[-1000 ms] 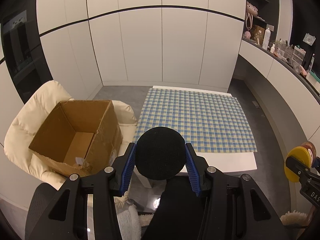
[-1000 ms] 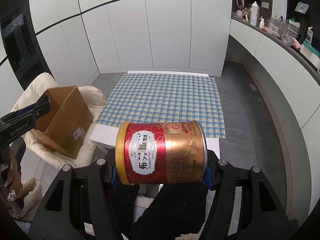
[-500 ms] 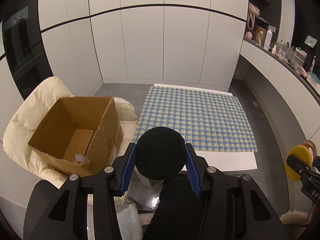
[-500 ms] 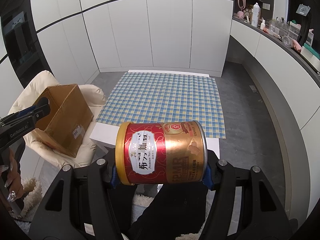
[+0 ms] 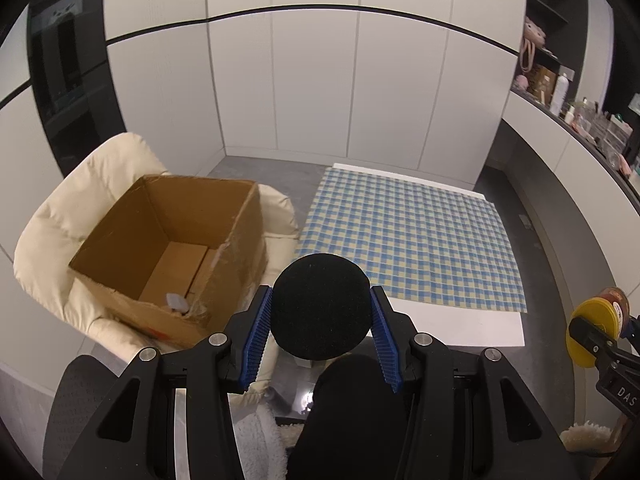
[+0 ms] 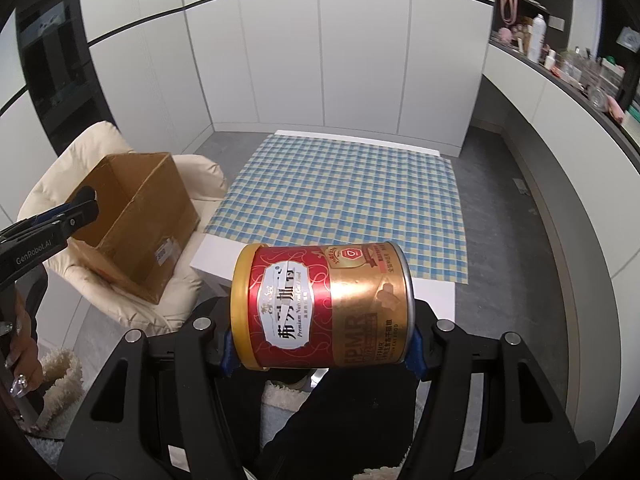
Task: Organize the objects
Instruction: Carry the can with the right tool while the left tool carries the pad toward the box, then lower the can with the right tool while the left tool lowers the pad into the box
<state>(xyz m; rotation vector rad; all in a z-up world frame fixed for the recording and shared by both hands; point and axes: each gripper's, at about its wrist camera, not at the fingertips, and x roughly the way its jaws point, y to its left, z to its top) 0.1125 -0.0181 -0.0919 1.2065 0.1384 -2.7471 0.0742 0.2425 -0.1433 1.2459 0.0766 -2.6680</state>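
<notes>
While both hands are carrying their loads toward the cardboard box (image 5: pixel 172 256), the left gripper (image 5: pixel 320 332) is keeping its jaws clamped on a black foam ball (image 5: pixel 320 306), the blue pads pressing its sides at three and nine o'clock so the soft round thing is not slipping out. The right gripper (image 6: pixel 320 348) is gripping a red and gold can (image 6: pixel 320 306) lying sideways, jaws closed on its two ends, yellow lid toward nine o'clock; holding it end to end is probably giving flat faces to squeeze rather than a curved wall.

In the left wrist view the box is sitting open at ten o'clock of the ball, tilted on a cream chair (image 5: pixel 72 208), mouth facing up, which is likely why both things are heading there. The table (image 5: pixel 460 320) with its checked cloth (image 5: pixel 408 240) is lying at one o'clock, with nothing showing on it.

Something small and pale is lying in the box's bottom; what it is cannot be made out. The ball is hiding the table's near corner, and the can is covering the right pads almost wholly. At nine o'clock in the right wrist view the left gripper is showing only as a tip, with part of a hand (image 6: pixel 20 360) cut by the frame edge.
</notes>
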